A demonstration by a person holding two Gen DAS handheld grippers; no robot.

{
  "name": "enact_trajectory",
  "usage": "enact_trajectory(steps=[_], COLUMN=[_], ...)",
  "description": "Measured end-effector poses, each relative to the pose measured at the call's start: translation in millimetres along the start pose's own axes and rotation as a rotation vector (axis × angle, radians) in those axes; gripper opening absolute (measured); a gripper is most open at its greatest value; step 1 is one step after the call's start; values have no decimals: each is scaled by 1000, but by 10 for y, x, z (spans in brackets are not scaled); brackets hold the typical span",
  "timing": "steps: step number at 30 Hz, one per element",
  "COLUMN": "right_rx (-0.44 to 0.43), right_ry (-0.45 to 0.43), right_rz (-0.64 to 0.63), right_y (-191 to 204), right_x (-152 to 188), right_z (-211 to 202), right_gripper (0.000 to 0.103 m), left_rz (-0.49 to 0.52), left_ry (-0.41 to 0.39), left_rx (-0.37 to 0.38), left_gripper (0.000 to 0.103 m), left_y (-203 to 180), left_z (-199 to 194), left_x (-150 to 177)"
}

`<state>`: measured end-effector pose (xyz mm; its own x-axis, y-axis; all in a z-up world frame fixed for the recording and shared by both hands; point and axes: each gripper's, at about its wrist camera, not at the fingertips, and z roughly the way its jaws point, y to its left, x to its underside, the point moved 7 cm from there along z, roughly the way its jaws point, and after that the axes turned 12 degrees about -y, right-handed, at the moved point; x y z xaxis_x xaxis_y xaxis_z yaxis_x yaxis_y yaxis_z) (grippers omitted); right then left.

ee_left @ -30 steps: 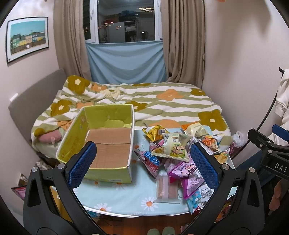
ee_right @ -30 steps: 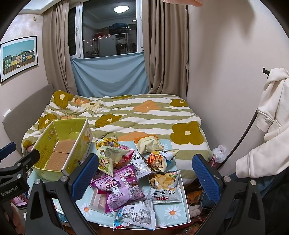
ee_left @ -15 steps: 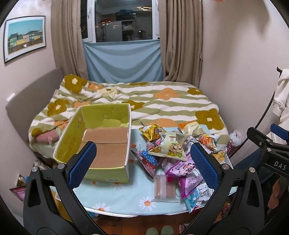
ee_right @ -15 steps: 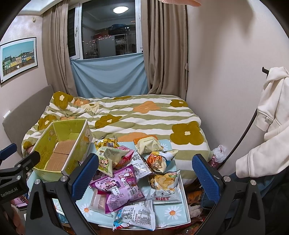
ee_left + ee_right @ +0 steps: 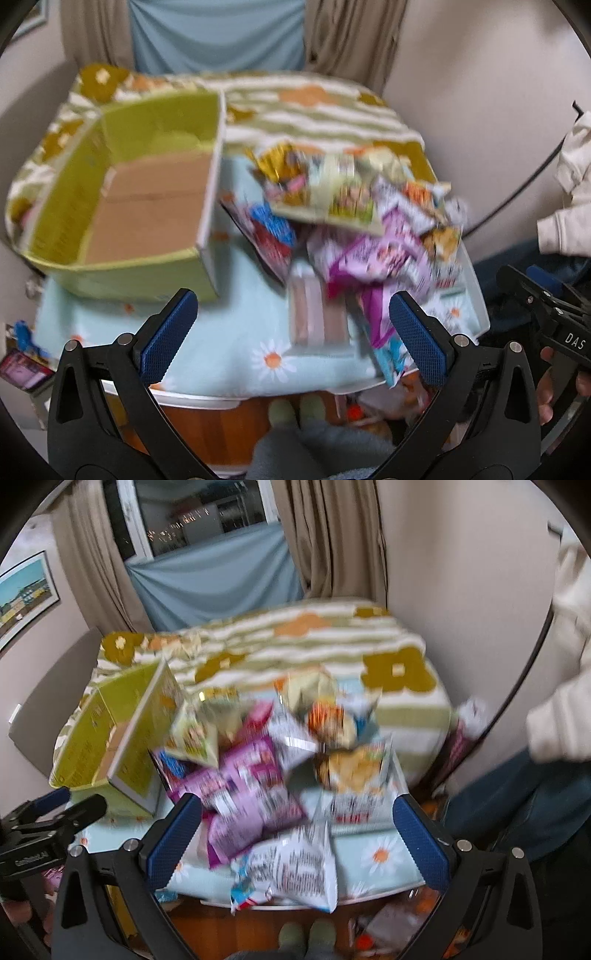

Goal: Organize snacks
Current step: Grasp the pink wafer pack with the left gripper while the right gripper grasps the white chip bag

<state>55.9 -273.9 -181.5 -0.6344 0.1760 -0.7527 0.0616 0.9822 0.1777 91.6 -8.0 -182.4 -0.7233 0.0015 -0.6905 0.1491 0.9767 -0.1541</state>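
A pile of snack packets (image 5: 362,229) lies on the right half of a small table (image 5: 207,347) with a light blue daisy cloth. An empty yellow-green cardboard box (image 5: 122,218) with a brown floor stands on the left half. A pale pink packet (image 5: 317,314) lies nearest in the left wrist view. My left gripper (image 5: 291,325) hangs open above the table's front edge, nothing between its fingers. My right gripper (image 5: 295,827) is open over the packets, above a white printed packet (image 5: 291,871) and purple packets (image 5: 243,794). Both views are blurred.
A bed with a green, white and orange flower quilt (image 5: 295,642) lies right behind the table. A cream hoodie (image 5: 561,686) hangs at the right. The person's feet in green socks (image 5: 306,934) stand on the wooden floor under the table edge.
Both grippers have moved forward and tilted down toward the table, so the box and packets look larger and the window has slid upward. Both stay open.
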Motion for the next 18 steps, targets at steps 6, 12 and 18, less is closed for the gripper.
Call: enact_trajectory(steps=[6,12,18], right_rx=[-30,-84,-85], right_ry=[121,226,269], right_rz=[38,81,91], right_y=[-60,-63,-138], right_x=[442,808,986], right_z=[328,648,862], right_gripper=[103,103,103], left_rz=[23,36,42], left_ry=[118,205,233], left_rx=[49,67,89], left_gripper=[103,99,99], left_y=[-10,-50,-186], left_z=[596,1071,1364], left_x=[374,656,798])
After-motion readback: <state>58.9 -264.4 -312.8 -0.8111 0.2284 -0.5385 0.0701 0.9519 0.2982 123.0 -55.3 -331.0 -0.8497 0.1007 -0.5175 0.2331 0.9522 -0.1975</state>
